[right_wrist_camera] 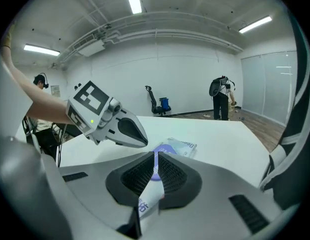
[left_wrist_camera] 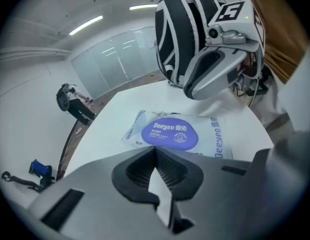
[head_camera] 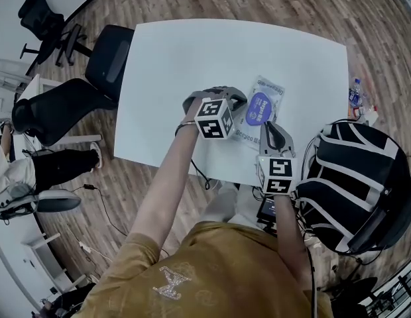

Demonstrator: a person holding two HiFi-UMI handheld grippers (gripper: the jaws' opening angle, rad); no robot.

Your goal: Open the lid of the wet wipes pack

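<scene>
**Lid not opened yet, both tools closed beside the pack**

The white plastic wet wipes pack (head_camera: 272,93) lies flat on the white table (head_camera: 192,58), at about 4 o'clock from the table's middle. Its purple oval lid (head_camera: 258,108) is down flat, so the whole opening is left to do. The left tool (head_camera: 240,100), jaws together and empty, is at 9 o'clock of the lid. The right tool (head_camera: 270,126), also closed on nothing, is at 6 o'clock.

wet wipes pack (head_camera: 270,90) — near corner hidden under the right gripper (head_camera: 268,127); lid (head_camera: 257,108) small print unreadable.
</scene>
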